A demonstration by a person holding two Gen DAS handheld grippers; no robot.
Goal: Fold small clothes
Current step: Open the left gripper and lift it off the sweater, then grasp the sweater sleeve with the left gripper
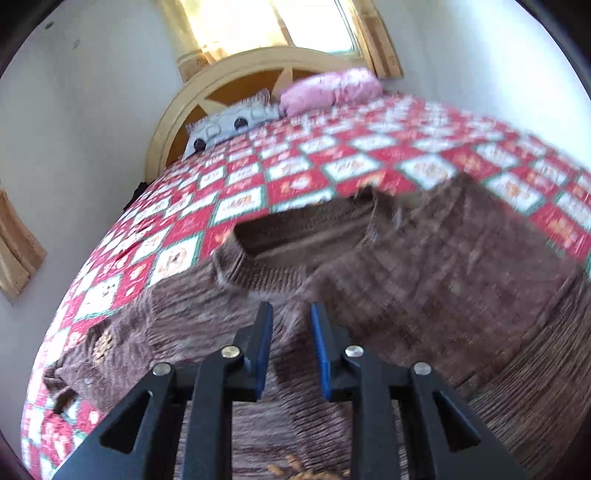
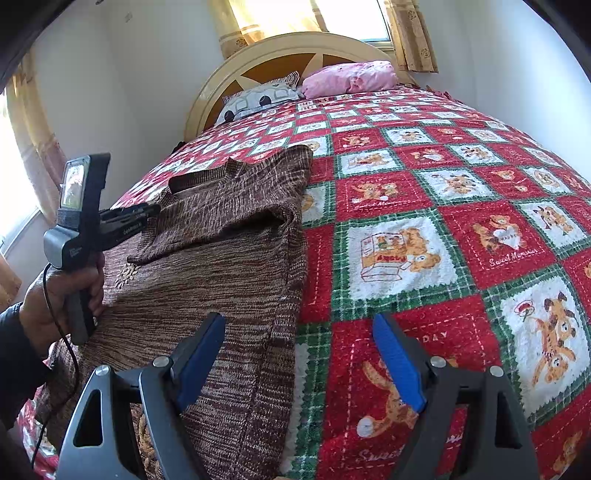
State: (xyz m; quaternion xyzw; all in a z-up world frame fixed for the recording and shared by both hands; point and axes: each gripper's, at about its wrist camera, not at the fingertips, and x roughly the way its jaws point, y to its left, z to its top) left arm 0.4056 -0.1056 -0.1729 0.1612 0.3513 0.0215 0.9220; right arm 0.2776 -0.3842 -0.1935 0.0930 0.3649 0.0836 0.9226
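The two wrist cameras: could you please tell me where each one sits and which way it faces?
Left wrist: rides on the left gripper, angled down over the brown sweater towards the headboard; only its own narrowly parted fingers show.
Right wrist: rides on the right gripper, open, above the sweater's edge and the quilt, facing the headboard too; the left hand holding the left gripper shows at left.
Shared: sweater, quilt, headboard, both pillows, the curtained window.

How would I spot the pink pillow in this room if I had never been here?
Start at the bed with its red, green and white checked teddy-bear blanket, and follow it up to the arched cream headboard under the window. Two pillows lie there; the pink pillow is the plain right-hand one, beside a grey-and-white patterned pillow.
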